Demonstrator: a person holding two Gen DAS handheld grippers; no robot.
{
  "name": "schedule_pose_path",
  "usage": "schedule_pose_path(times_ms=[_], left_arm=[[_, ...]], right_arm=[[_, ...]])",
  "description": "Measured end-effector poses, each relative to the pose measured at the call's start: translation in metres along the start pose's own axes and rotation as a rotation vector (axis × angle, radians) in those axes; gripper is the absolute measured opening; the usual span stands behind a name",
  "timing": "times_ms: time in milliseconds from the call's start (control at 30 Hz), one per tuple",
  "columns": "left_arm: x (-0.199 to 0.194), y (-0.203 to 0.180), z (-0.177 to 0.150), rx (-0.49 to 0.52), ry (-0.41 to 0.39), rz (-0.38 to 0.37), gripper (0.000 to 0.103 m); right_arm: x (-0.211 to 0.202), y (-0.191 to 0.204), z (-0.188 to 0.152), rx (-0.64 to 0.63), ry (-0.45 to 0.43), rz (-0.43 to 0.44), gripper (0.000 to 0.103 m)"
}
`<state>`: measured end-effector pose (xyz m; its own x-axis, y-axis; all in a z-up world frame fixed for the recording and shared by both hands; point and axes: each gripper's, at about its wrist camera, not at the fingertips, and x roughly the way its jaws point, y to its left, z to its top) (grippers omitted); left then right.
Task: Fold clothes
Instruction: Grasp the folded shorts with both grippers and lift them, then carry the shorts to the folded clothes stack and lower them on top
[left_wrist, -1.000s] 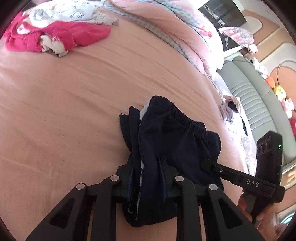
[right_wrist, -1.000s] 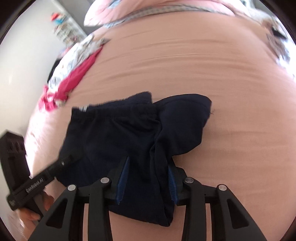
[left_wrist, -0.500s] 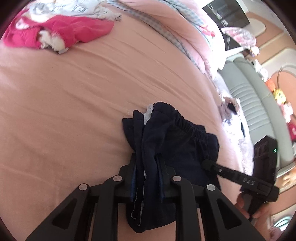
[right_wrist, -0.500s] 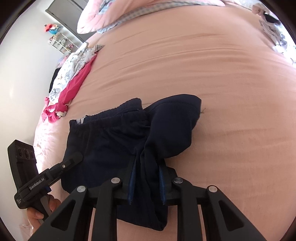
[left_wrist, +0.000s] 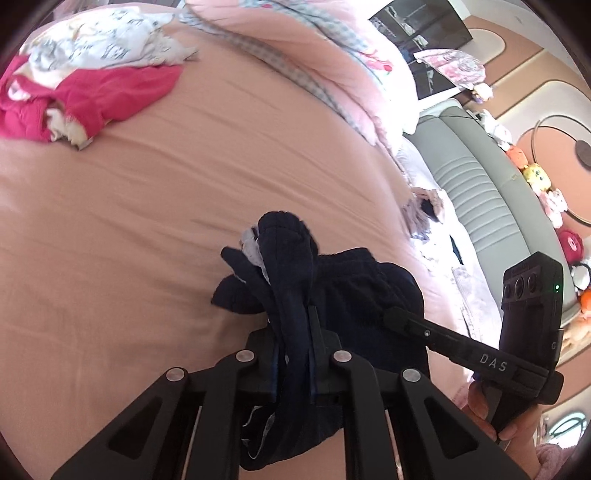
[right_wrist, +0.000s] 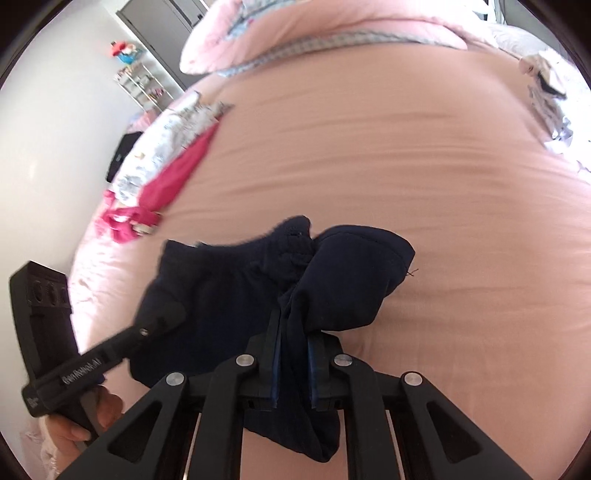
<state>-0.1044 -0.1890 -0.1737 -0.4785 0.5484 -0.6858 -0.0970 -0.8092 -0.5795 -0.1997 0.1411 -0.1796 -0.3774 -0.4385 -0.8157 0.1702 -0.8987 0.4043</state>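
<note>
**newbie_folds:** Both claws have tightened up since the earlier frame, and the navy shorts (left_wrist: 295, 302) look more bunched and lifted off the sheet now. Left gripper (left_wrist: 293, 354) is pinched tight on a gathered wad of the cloth, bottom centre of its view. Right gripper (right_wrist: 291, 362) is clamped the same way on the other side, bottom centre of its own view.

**laundry_lurker:** So how far along? Looks barely started to me. Shorts are crumpled between the two claws, low in the middle of both frames, part still touching the pink bed sheet (left_wrist: 147, 221). No clean fold yet. Then there's the pink-and-white clothes pile (left_wrist: 85, 85) upper left, untouched, and more stuff at the bed's right edge (left_wrist: 424, 218).

**newbie_folds:** Yeah, I'd guess they need to spread it flat first. Any writing?

**laundry_lurker:** "DAS" on the right claw's finger, lower right of the left view. The left claw's finger in the right view, lower left, reads something like "GenRobot.AI", blurry though. Nothing legible further back.
</note>
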Motion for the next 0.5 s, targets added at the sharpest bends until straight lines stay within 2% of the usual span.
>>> schedule_pose_path(times_ms=[200, 300, 500], left_arm=[[0.005, -0.069, -0.001, 0.132, 0.028, -0.01, 0.009], [0.022, -0.1, 0.001, 0.164, 0.055, -0.028, 0.009], [0.071, -0.175, 0.02, 0.243, 0.103, -0.081, 0.009]], right_arm=[[-0.049, -0.01, -0.007, 0.019, -0.04, 0.068, 0.01], [-0.058, -0.036, -0.007, 0.103, -0.022, 0.086, 0.01], [-0.111, -0.094, -0.003, 0.154, -0.091, 0.048, 0.01]])
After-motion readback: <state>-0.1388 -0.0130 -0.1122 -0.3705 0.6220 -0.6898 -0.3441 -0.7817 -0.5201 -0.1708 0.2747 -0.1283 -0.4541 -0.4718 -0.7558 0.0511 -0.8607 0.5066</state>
